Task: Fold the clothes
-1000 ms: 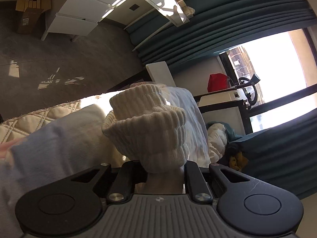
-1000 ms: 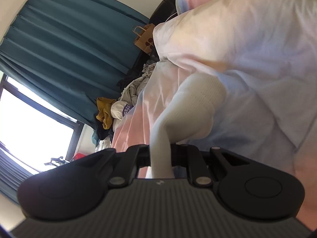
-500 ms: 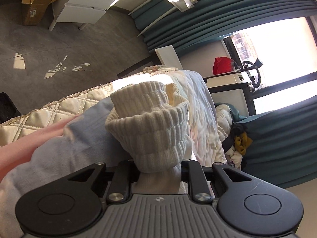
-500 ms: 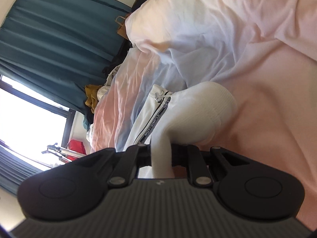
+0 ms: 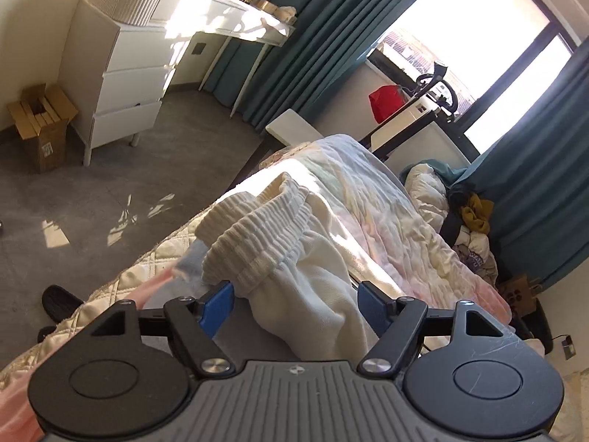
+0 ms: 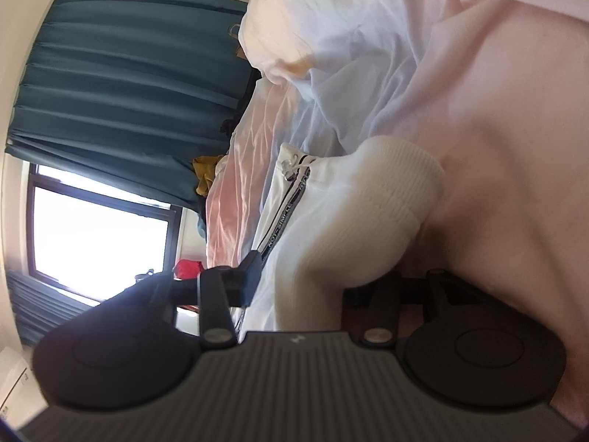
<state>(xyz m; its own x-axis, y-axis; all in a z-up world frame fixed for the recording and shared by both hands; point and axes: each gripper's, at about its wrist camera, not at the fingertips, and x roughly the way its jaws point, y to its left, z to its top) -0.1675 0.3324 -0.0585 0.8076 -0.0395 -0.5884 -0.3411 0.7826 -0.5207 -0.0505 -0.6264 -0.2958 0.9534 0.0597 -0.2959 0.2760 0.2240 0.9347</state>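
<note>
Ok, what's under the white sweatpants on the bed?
The white sweatpants lie on a pastel pink-and-blue duvet, which covers a cream quilted bedspread showing at the bed's edge. Whatever sits directly beneath the pants is covered by the fabric.

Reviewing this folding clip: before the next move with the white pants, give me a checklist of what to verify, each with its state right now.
1. Left gripper released: ok. Its jaws have just been opening and stand wide; the blue pads sit clear of the cloth between them.
2. Right gripper released: ok. Its jaws have just been opening; the ribbed cuff lies between them unpinched.
3. White pants resting on the bed: ok.
4. Ribbed cuffs stacked evenly: not ok, they lie bunched and offset.
5. Fold flat along the leg: cannot tell, most of the garment is hidden.
6. Waistband drawstring tucked in: not ok, it lies exposed.
</note>
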